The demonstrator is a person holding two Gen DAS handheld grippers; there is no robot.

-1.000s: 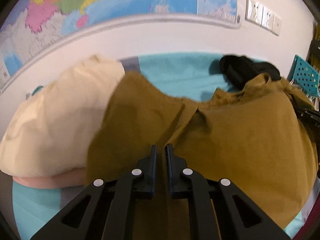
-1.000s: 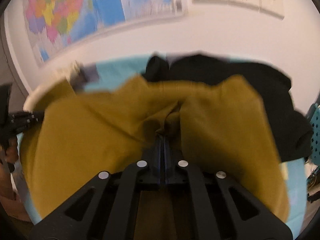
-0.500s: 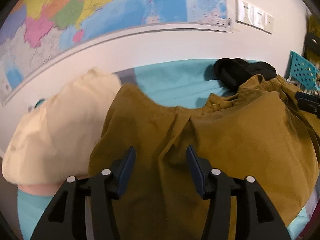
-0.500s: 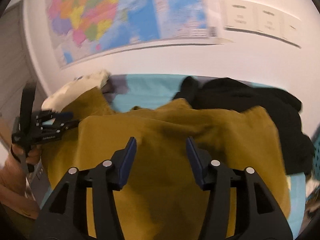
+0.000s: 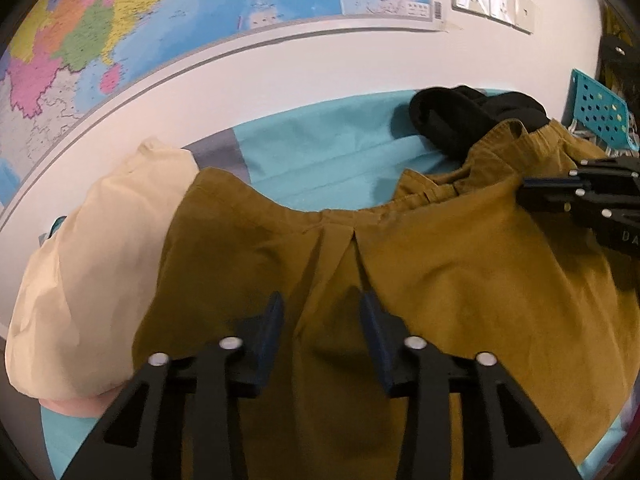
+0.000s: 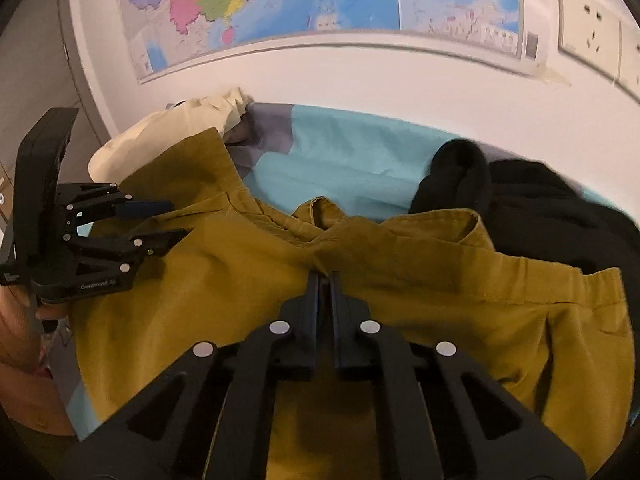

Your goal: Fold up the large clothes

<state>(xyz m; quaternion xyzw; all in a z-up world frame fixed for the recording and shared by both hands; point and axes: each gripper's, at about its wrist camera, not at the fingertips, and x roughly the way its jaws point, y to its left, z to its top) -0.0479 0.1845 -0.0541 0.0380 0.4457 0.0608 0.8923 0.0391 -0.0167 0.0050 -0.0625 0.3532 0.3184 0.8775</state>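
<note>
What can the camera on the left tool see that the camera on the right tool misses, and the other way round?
Only the left view shows the turquoise perforated basket at the far right and a pink edge under the cream cloth. Only the right view shows the hand that holds the left tool, whose jaws have been closing and stand apart. Both show the mustard garment, the black garment, the cream garment, the turquoise sheet, the wall map and the right tool, shut on a mustard fold.
</note>
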